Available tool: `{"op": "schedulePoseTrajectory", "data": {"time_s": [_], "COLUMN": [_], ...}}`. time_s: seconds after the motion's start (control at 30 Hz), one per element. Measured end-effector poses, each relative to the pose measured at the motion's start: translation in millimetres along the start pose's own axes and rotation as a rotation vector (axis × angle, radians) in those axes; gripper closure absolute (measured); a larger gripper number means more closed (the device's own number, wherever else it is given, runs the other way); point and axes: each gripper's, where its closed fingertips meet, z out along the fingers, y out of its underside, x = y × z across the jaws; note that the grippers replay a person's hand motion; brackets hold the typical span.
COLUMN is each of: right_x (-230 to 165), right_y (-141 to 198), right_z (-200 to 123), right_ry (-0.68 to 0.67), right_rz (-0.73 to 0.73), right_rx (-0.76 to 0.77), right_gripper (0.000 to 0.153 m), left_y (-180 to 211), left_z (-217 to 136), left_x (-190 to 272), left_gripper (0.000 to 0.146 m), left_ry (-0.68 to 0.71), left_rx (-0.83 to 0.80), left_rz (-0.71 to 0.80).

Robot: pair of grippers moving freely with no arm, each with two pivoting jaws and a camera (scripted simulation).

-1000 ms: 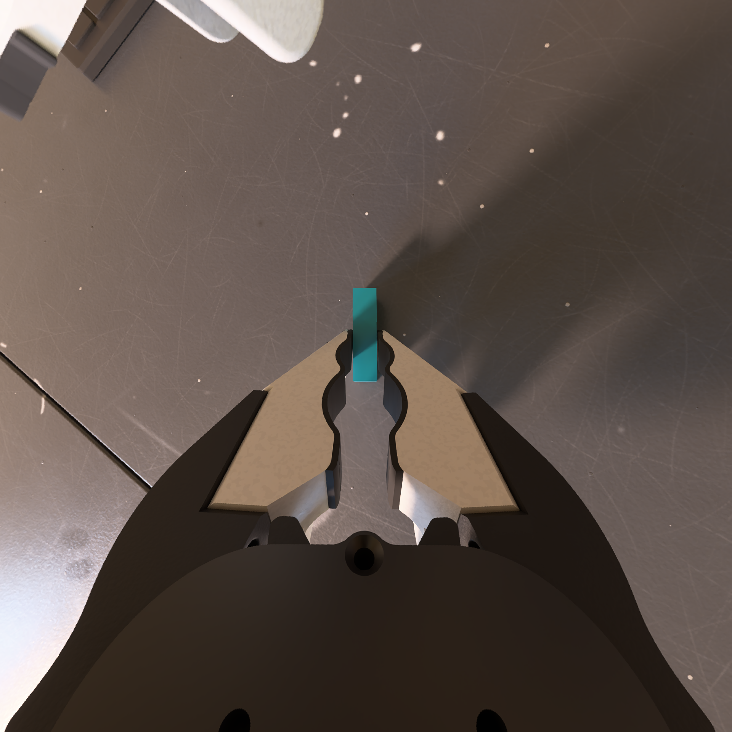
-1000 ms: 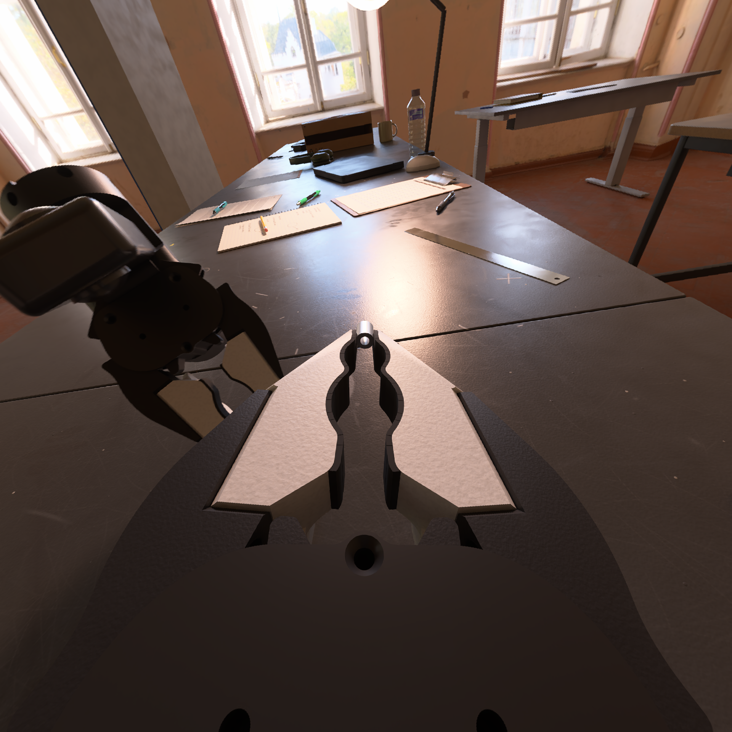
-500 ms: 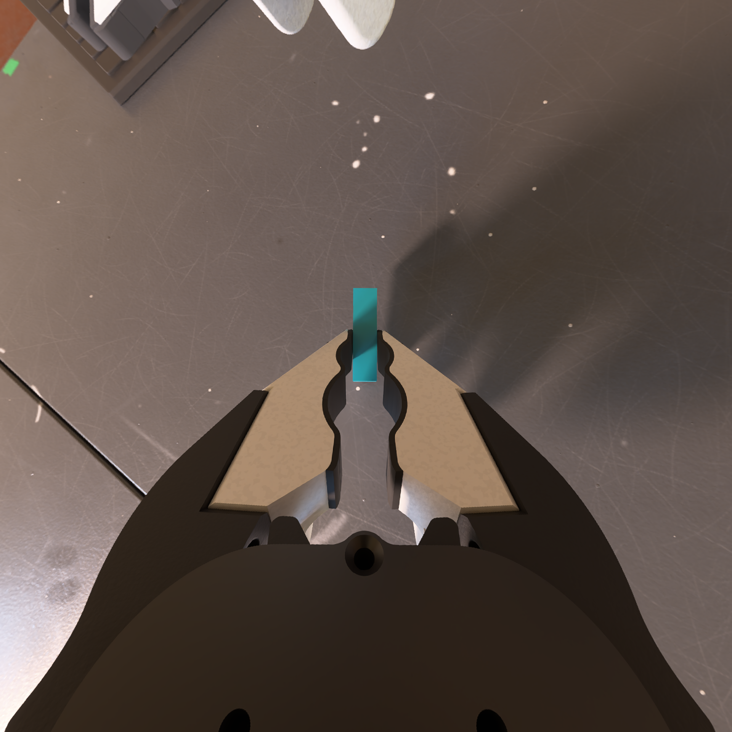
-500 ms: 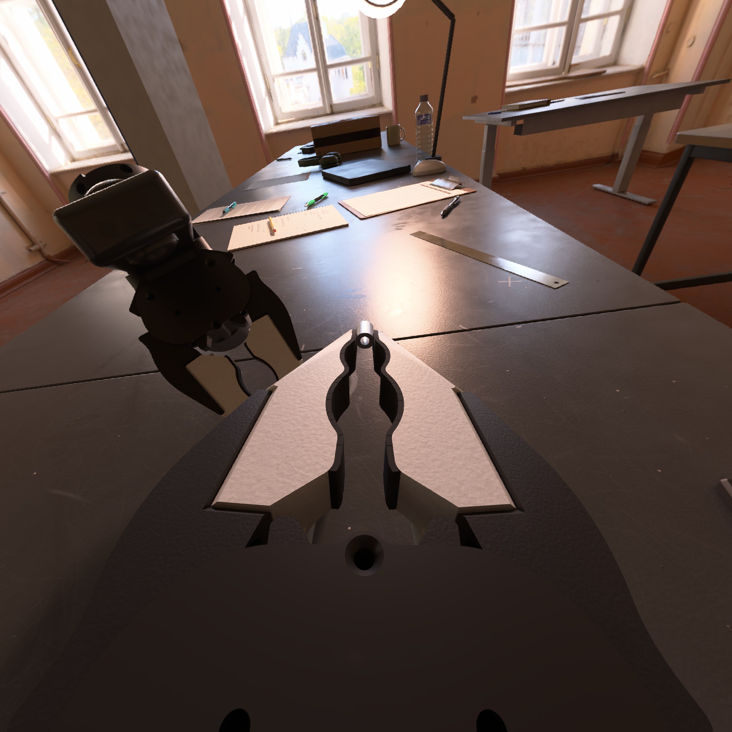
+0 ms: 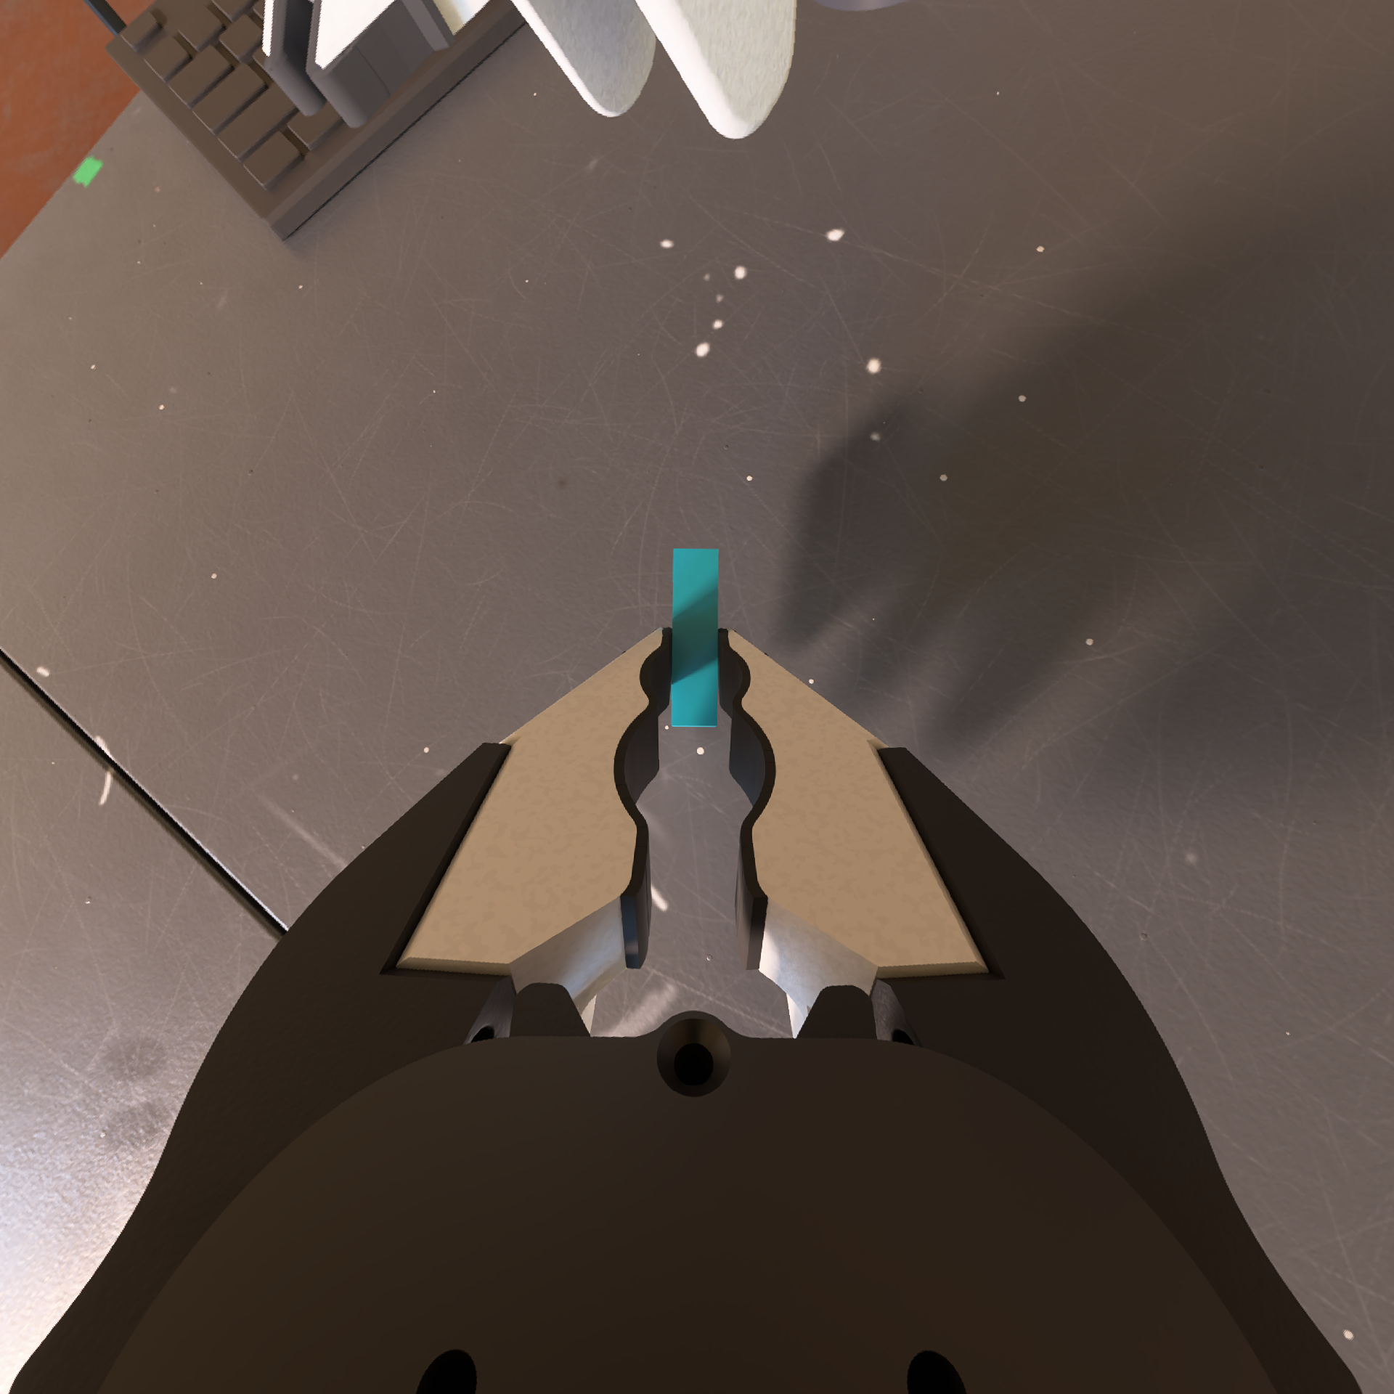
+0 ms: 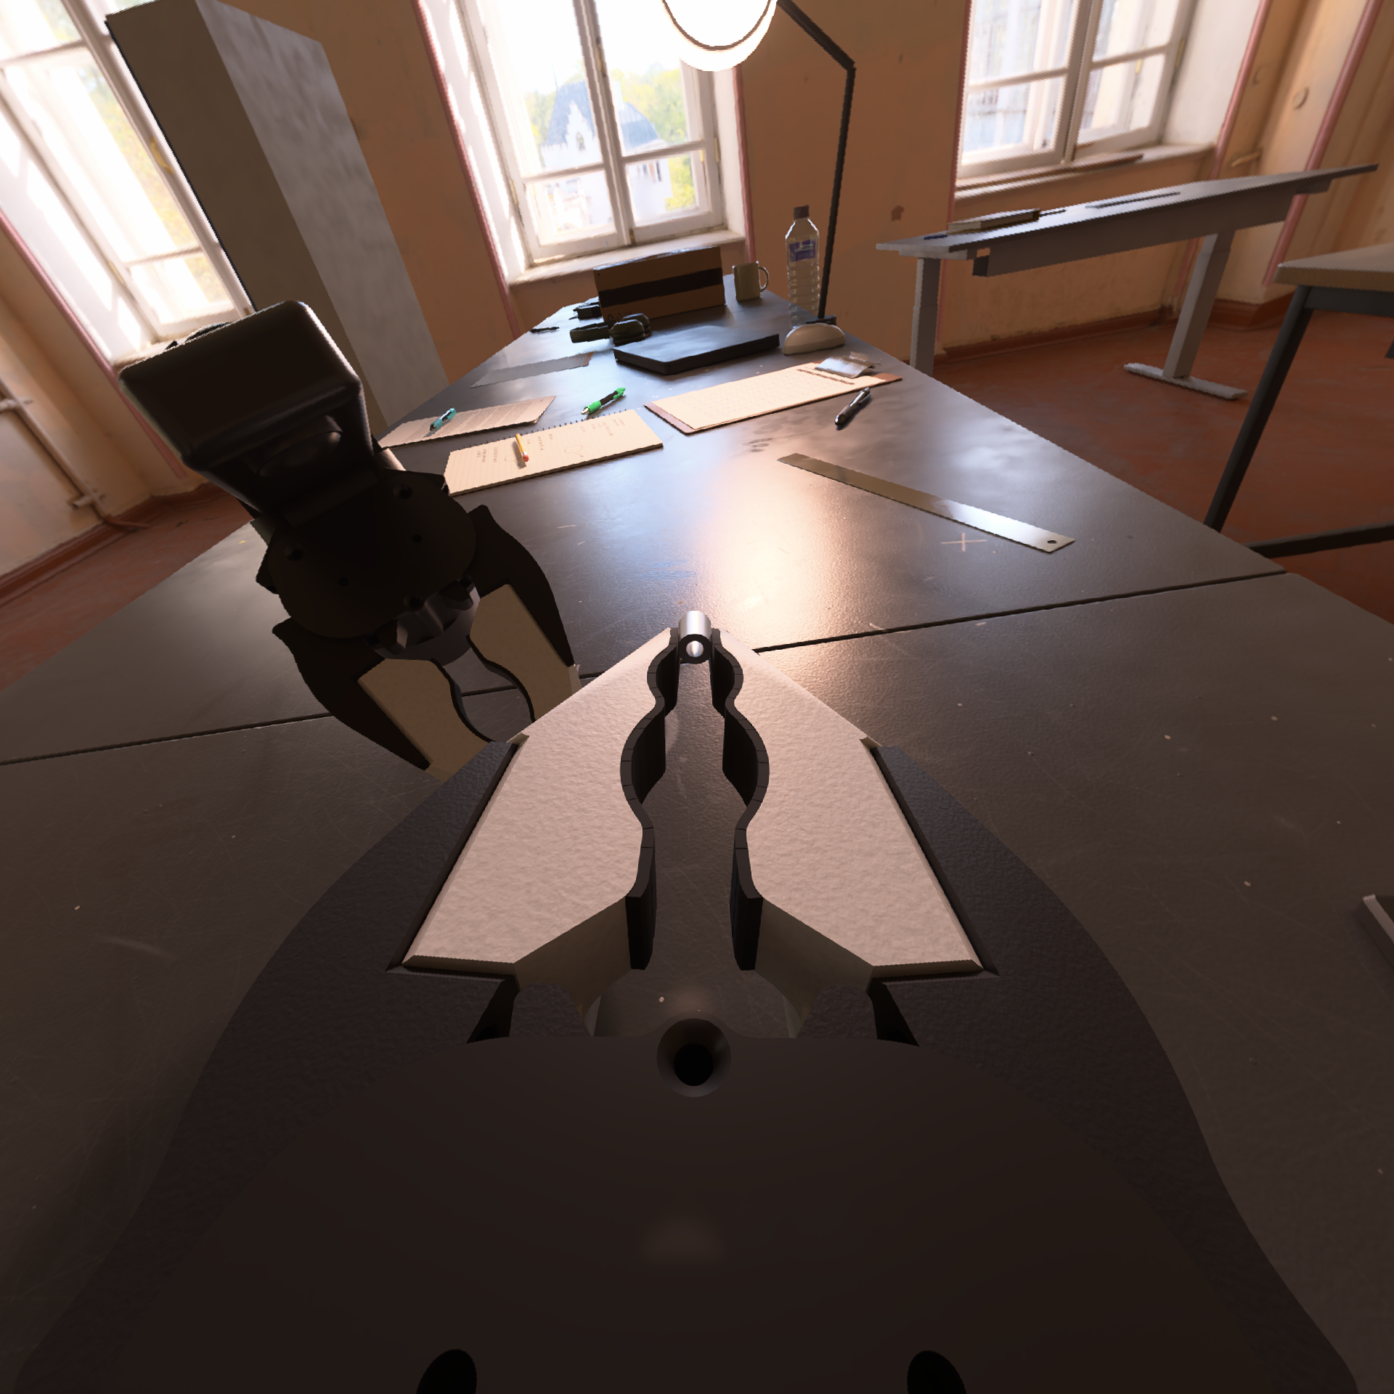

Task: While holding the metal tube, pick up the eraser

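Between the left gripper's (image 5: 694,641) tips sits the teal eraser (image 5: 694,637), clamped, long axis running straight ahead, above the table (image 5: 302,528); the right gripper (image 6: 694,656) pinches the metal tube (image 6: 694,637) near the table's seam.

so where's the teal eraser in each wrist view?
Left wrist view: eraser upright at centre, pinched at the left gripper tips, above the dark table.
Right wrist view: not visible; the left gripper shows, its tips hidden.
Shared landmark: the seam between tabletops.
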Motion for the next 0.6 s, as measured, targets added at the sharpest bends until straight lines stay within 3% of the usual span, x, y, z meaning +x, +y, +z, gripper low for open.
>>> {"op": "schedulePoseTrajectory", "data": {"time_s": [0.23, 0.6], "right_x": [10, 20], "right_y": [-5, -1], "right_z": [-13, -58], "right_ry": [0.052, 0.133], "right_rz": [0.042, 0.127], "right_rx": [0.000, -0.124], "right_gripper": [0.146, 0.146], "left_y": [-7, -25], "left_z": [-6, -13], "left_x": [-6, -19], "left_gripper": [0.135, 0.135], "left_ry": [0.005, 0.023], "left_rx": [0.044, 0.131], "left_rz": [-0.040, -0.092]}}
